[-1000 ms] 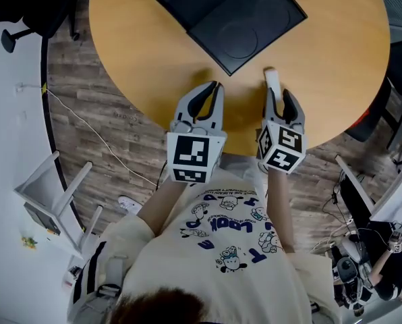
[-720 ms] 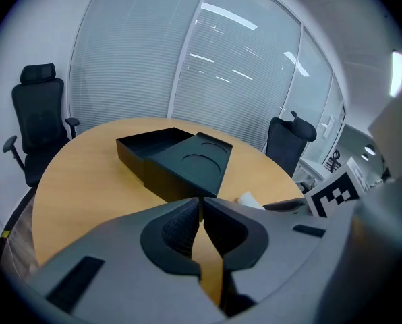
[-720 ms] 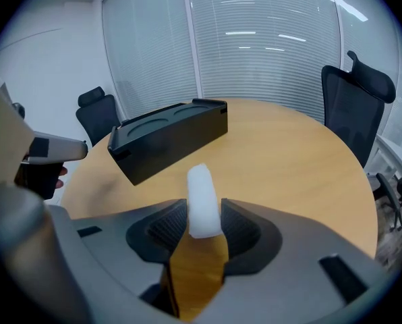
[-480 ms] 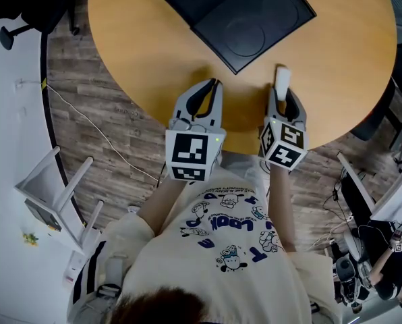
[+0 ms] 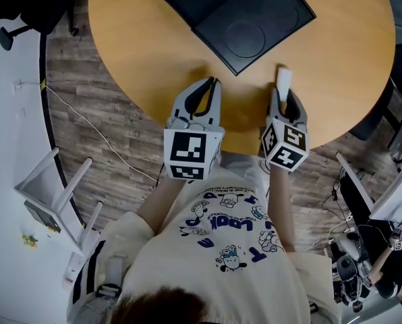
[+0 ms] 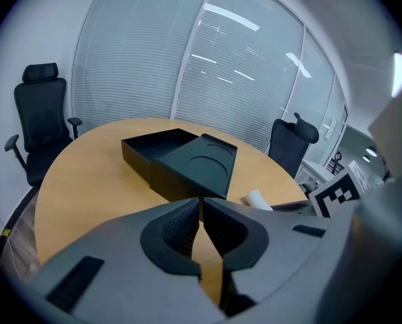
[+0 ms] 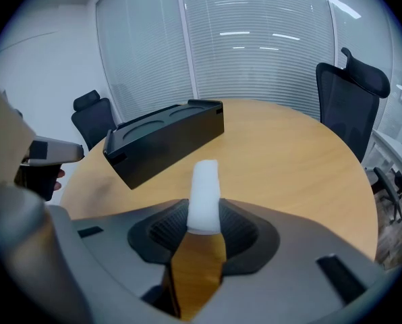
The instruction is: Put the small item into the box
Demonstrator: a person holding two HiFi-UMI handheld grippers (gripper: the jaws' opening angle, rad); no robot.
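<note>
Over round wooden table [image 5: 154,79], smooth white small item [image 7: 204,194] in right gripper's [image 5: 284,98] just-closing pinch; left gripper [image 6: 201,208] closed.

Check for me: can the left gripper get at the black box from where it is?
Probably yes. The left gripper, jaws shut and empty, faces the black box across bare table; nothing lies between them.

shirt [image 5: 221,245]: cream, blue cartoon print | left tool [image 5: 213,83], right tool [image 5: 283,94]: grey, black-and-white marker cubes [image 5: 187,155]
</note>
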